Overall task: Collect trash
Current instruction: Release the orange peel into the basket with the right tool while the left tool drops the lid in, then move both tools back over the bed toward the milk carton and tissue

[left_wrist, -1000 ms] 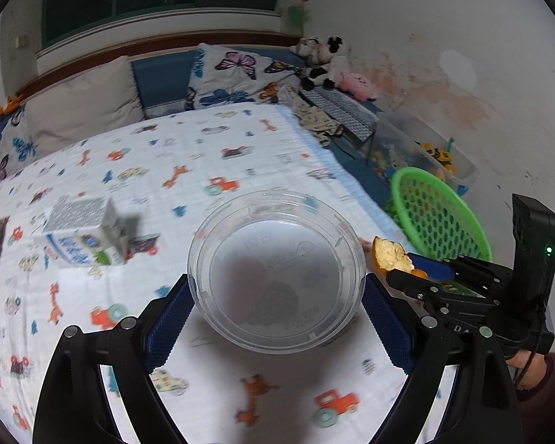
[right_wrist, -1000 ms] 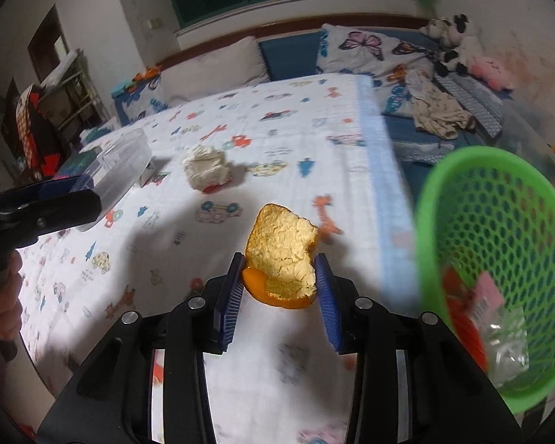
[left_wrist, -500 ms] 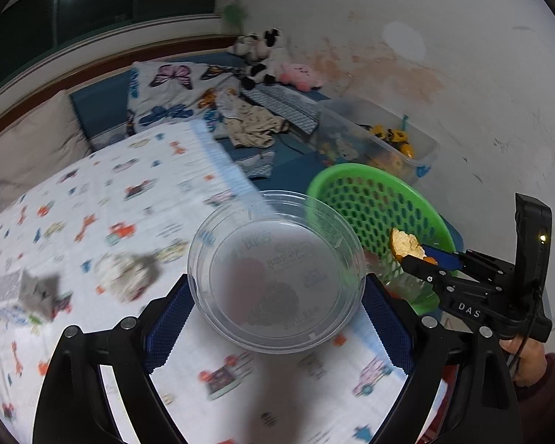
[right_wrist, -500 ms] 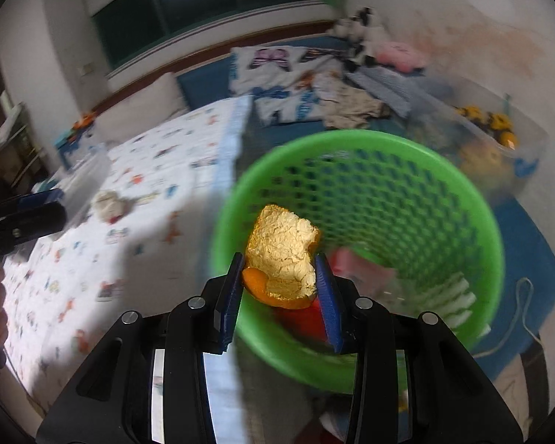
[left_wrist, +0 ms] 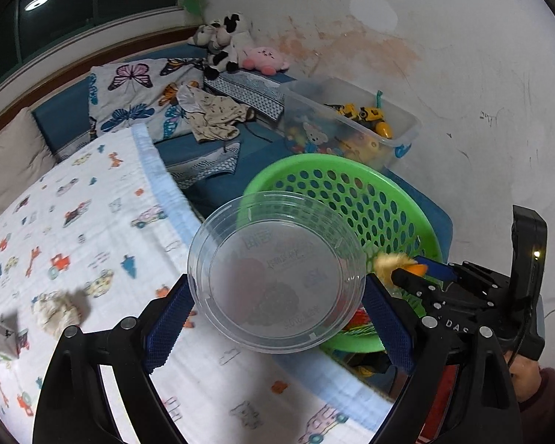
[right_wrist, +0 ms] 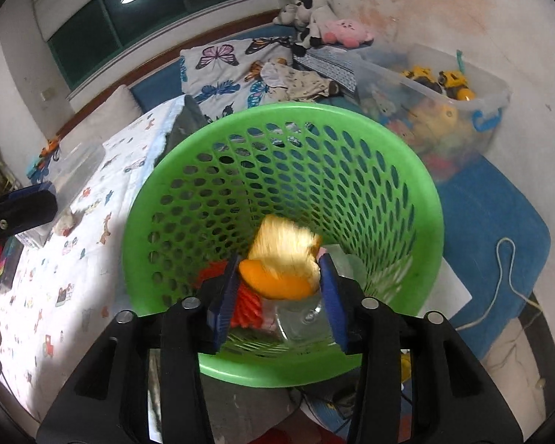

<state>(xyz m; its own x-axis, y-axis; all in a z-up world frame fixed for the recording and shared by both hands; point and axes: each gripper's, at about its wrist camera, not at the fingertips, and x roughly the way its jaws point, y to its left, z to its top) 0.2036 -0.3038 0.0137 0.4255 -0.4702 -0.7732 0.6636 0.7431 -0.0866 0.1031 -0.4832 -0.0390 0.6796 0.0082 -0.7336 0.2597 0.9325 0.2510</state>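
— Right wrist view first: what did the green basket (right_wrist: 285, 170) hold?

— It stood on the floor between the bed and the wall, its perforated wall open to the lens. At its bottom lay a red crinkled wrapper (right_wrist: 246, 301) and some clear plastic (right_wrist: 307, 318). Beyond it, against the far wall, a clear storage bin (right_wrist: 458, 107) was packed with yellow toy vehicles.

— And the orange peel (right_wrist: 281, 262)?

— It was a curved piece, pale and pithy on the inside, bright orange on the rind, and blurred. It sat over the basket's mouth between the blue pads of the right gripper (right_wrist: 277, 277). The pads stood slightly spread, and whether they touched the peel could not be told through the blur.

— How did the left side look?

— The left gripper (left_wrist: 277, 314) pinched a clear round plastic container (left_wrist: 277, 273) by its rim, one blue pad on each side. The container was tilted, open side away, with embossed lettering on its base. It hung over the bed's edge, overlapping the near-left rim of the basket (left_wrist: 336, 170).

— Anything else on the bed?

— A crumpled tissue (left_wrist: 55, 310) and a small carton (left_wrist: 0, 333) lay at the left on the cartoon-print sheet (left_wrist: 92, 222). From the left wrist, the right gripper (left_wrist: 407, 270) reached in from the right, peel (left_wrist: 392, 262) at its tip over the basket's rim.
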